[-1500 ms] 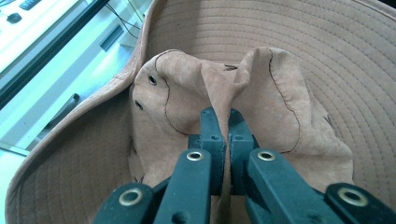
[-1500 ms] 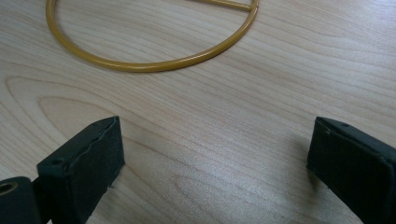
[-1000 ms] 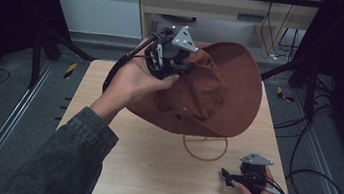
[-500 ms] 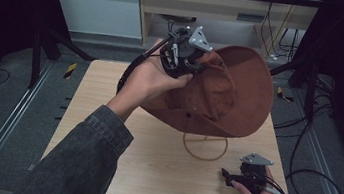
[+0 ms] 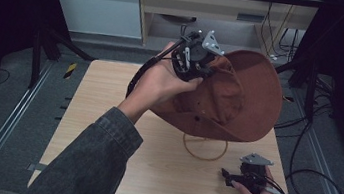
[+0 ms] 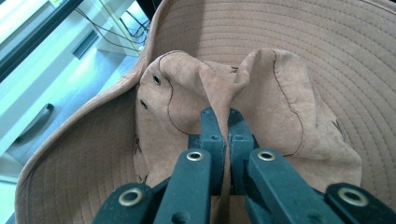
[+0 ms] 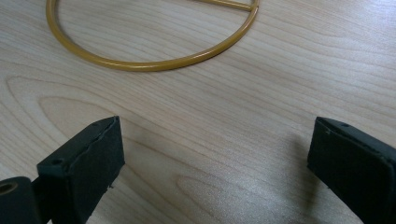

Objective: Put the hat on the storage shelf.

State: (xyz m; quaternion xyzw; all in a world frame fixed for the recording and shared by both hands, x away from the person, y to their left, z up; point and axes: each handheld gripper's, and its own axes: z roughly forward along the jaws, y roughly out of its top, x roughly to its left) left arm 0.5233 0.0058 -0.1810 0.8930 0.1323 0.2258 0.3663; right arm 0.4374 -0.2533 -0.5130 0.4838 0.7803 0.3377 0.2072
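Note:
A brown wide-brimmed suede hat [image 5: 245, 99] hangs tilted above the far right part of the wooden table [image 5: 103, 103]. My left gripper [image 5: 209, 72] is shut on a fold of the hat's crown [image 6: 289, 93], and the left gripper view has the fabric pinched between the two black jaws [image 6: 223, 122]. A gold wire ring with a crossbar [image 5: 204, 150] lies flat on the table under the hat. My right gripper [image 5: 225, 173] rests on the table near the front right corner. It stands open, nothing between its jaws [image 7: 215, 154], and the gold ring [image 7: 154, 63] is just ahead of it.
Metal rails run along both sides of the table. Cables lie on the floor to the right [image 5: 319, 187]. A cabinet [image 5: 212, 6] stands beyond the far edge. The person's denim sleeve [image 5: 90, 167] crosses the table's front left part.
The left hand has carried the hat to the right and slightly away from the person. The right gripper has stayed where it was.

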